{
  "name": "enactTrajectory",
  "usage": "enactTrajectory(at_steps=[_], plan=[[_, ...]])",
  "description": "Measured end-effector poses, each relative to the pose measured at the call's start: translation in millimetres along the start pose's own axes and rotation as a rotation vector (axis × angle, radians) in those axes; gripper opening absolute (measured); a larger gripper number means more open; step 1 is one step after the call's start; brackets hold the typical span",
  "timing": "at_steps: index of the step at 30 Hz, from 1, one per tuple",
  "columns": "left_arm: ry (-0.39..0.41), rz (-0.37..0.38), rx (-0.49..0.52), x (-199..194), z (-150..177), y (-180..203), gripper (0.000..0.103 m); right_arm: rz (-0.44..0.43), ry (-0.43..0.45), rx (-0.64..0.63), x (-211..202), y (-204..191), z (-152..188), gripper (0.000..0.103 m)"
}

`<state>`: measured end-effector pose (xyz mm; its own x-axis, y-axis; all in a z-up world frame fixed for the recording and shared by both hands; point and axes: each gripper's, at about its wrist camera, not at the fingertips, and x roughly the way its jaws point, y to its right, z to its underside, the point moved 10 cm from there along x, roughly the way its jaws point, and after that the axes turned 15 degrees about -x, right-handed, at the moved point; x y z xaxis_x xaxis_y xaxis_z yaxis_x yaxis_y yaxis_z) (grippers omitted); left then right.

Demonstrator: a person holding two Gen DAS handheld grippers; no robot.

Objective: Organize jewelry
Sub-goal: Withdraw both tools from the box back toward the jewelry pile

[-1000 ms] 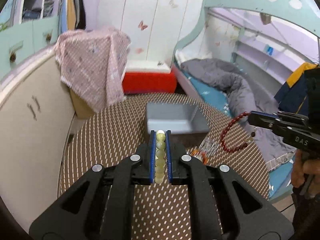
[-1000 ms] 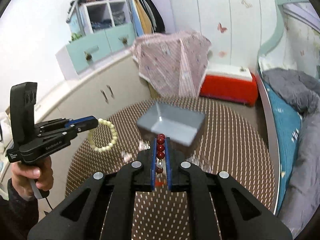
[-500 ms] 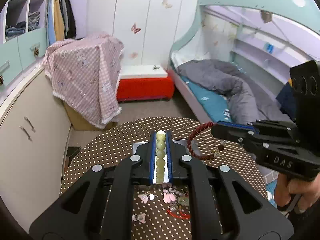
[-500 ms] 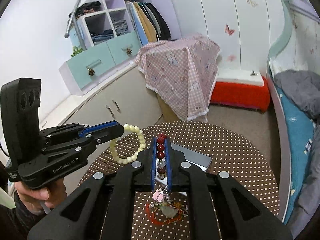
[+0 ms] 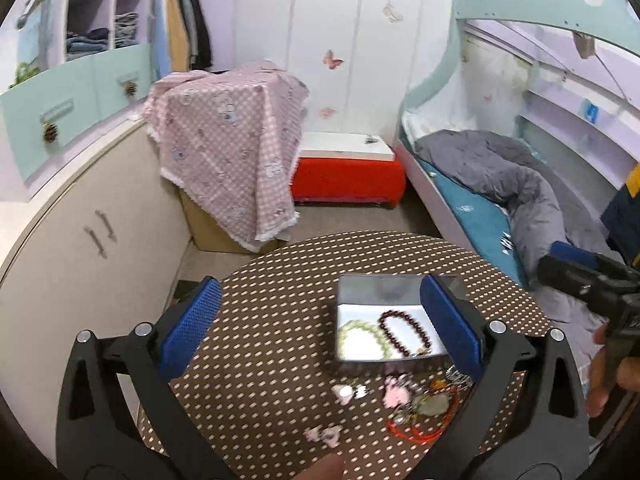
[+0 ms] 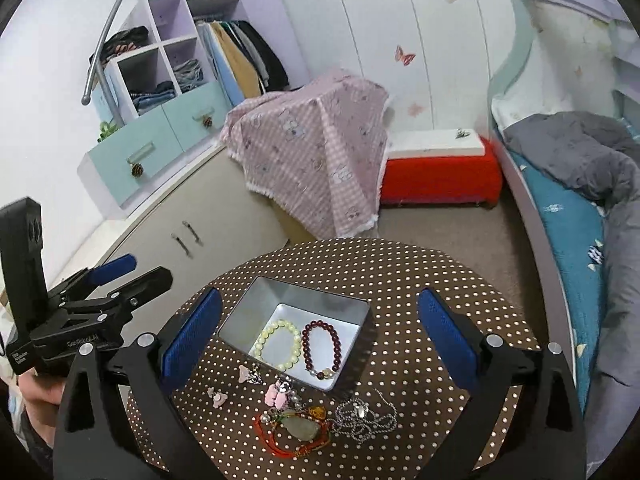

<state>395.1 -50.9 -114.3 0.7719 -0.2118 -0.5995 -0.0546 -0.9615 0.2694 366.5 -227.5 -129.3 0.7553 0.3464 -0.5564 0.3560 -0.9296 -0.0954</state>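
Both grippers, left (image 5: pixel 320 320) & right (image 6: pixel 318 326), spread wide w/ nothing held; pale-green bead bracelet (image 6: pixel 280 345) & dark-red bead bracelet (image 6: pixel 322 346) lie in grey metal tin (image 6: pixel 256 300); next prob red-cord jade pendant (image 6: pixel 298 428) on dotted brown table (image 6: pixel 400 280), needs low pinch.

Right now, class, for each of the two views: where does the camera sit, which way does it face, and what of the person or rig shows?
Left wrist: sits on the left gripper, facing down at the grey tin; its open blue pads frame it, and the right gripper shows.
Right wrist: sits on the right gripper, facing the tin; the left gripper shows.
Both share the pale bracelet, dark red bracelet, and dotted table.
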Motion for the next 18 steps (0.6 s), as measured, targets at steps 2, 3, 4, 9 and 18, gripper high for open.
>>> enactTrajectory(at_steps=[2,3,4,9,18], plan=[[0.005,-0.011,-0.017,-4,0,-5,0.097,0.008,0.006,-0.008,-5,-4,3,0.094],[0.012,-0.019,-0.031,-9,3,-13,0.097,0.008,0.011,-0.012,-9,-7,6,0.094],[0.018,-0.024,-0.038,-11,4,-17,0.097,0.006,0.014,-0.012,-12,-10,7,0.094],[0.032,-0.051,-0.049,-25,18,-38,0.097,-0.004,0.015,-0.027,-16,-28,18,0.094],[-0.012,-0.071,-0.037,-24,61,-58,0.097,-0.013,-0.010,-0.035,-16,-49,40,0.094]])
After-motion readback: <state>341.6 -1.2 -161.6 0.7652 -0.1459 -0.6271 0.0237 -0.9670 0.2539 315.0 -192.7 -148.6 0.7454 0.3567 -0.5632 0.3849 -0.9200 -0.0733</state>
